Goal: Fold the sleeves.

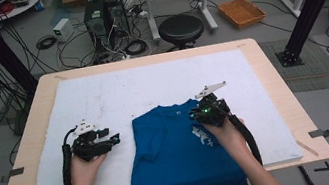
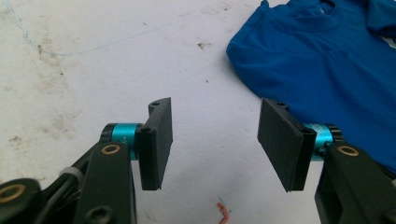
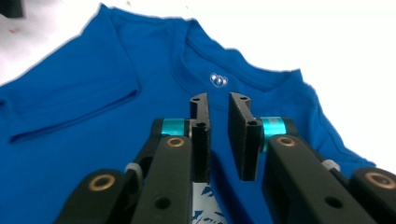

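Item: blue T-shirt (image 1: 183, 155), lying partly folded on the white mat (image 1: 151, 84) of the counter (image 1: 275, 99), hem hanging over the near edge.

Left gripper (image 1: 109, 139): hovering just left of the shirt, jaws standing wide apart, gripping nothing.

Right gripper (image 1: 202, 111): hanging over the shirt near its collar (image 3: 219, 70), jaws nearly closed with a narrow gap between, nothing seen pinched.

Risk: right jaws may be catching both layers at once, dragging the fold askew; overhanging hem could be sliding off.
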### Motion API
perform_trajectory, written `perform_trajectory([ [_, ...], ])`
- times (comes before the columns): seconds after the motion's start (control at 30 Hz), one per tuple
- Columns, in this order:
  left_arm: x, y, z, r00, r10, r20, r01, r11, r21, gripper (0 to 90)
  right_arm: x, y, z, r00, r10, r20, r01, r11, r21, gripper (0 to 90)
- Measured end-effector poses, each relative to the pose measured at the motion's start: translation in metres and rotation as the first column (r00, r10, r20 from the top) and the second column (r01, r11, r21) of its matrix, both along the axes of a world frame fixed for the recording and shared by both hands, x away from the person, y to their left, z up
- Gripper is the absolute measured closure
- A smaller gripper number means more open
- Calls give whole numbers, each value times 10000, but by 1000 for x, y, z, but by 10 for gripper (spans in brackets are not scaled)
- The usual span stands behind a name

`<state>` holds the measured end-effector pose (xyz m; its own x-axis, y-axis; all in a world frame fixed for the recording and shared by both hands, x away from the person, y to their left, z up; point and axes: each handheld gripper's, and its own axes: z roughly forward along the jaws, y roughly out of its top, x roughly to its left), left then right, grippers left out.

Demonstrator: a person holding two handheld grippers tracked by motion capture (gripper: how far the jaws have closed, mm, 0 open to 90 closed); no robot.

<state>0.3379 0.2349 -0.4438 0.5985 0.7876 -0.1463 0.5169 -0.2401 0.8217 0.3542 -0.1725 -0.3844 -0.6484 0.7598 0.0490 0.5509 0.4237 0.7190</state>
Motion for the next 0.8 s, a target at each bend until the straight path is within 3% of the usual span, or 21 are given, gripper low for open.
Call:
perform_trajectory([
  [0.1, 0, -1, -1, 10000, -19, -9, 19, 10000, 14, 451, -5, -14, 2, 9997, -205, 147, 200, 9992, 358, 740],
  [0.13, 0, -2, -1, 10000, -12, -35, 12, 10000, -27, 451, -10, -30, 2, 9989, -421, 188, 409, 9973, 609, 729],
  [0.17, 1, -2, -1, 10000, -17, -38, 17, 10000, -2, 451, -10, -30, 2, 9989, -421, 188, 409, 9973, 609, 729],
  [0.2, 1, -2, -1, 10000, -60, -34, 60, 10000, 22, 449, -18, -44, -2, 9987, -429, 271, 408, 9966, 717, 727],
  [0.3, 0, -4, -1, 10000, -80, 12, 80, 10000, 0, 449, -25, -54, -9, 9995, -282, 169, 270, 9975, 647, 728],
  [0.37, 0, -4, -1, 10000, -65, -4, 65, 10000, -2, 449, -36, -59, -21, 9999, 24, -155, -16, 9987, 513, 728],
  [0.47, -1, -5, 0, 10000, -73, 5, 73, 10000, 15, 449, -43, -58, -26, 9996, 209, -207, -199, 9988, 447, 728],
  [0.6, -1, -6, 0, 9999, -111, 3, 111, 9999, 56, 448, -55, -49, -31, 9992, 410, -35, -410, 9992, -36, 738],
  [0.63, -1, -6, -1, 10000, -86, -27, 86, 10000, 13, 446, -57, -43, -35, 9989, 461, 31, -459, 9976, -514, 833],
  [0.8, -1, -7, -1, 9999, -95, -39, 96, 9999, 60, 443, -59, -39, -39, 9953, 923, -300, -947, 9913, -919, 898],
])
